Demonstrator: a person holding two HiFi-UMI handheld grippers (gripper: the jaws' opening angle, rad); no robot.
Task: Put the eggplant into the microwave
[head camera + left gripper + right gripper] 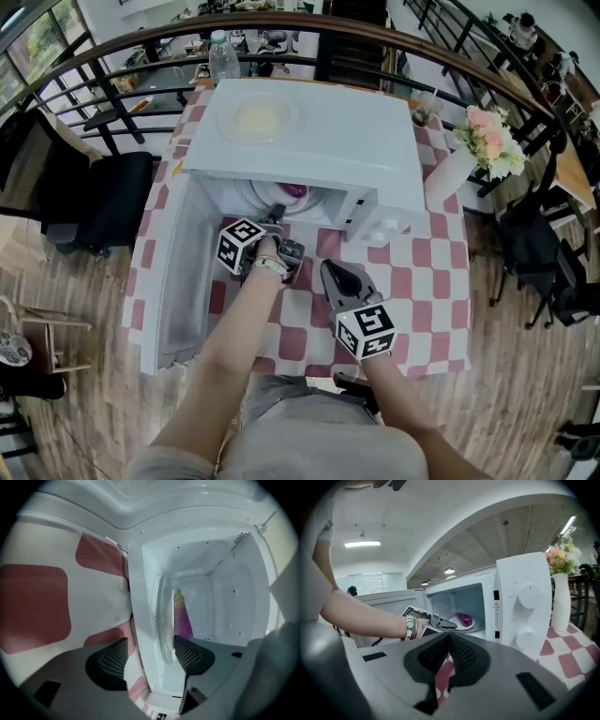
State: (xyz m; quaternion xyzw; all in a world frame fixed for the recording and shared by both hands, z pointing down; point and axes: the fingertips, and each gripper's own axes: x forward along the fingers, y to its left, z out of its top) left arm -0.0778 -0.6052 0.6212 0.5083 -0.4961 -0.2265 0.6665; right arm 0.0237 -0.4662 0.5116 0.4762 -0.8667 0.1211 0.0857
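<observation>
The purple eggplant (293,190) lies on the round plate (262,195) inside the open white microwave (309,131). My left gripper (280,223) reaches into the oven's mouth and is open with nothing between its pads. In the left gripper view the eggplant (183,618) lies just beyond the left gripper (152,651), clear of the pads, on the plate (161,620). My right gripper (330,272) hovers over the checked tablecloth in front of the microwave, shut and empty. The right gripper view shows the right gripper (449,641), the left gripper (440,622), the eggplant (464,618) and the microwave (520,597).
The microwave door (173,281) hangs open to the left. A plate (258,119) rests on the microwave's top, with a water bottle (223,56) behind. A white vase of flowers (469,159) stands at the right. A black chair (103,202) is left of the table.
</observation>
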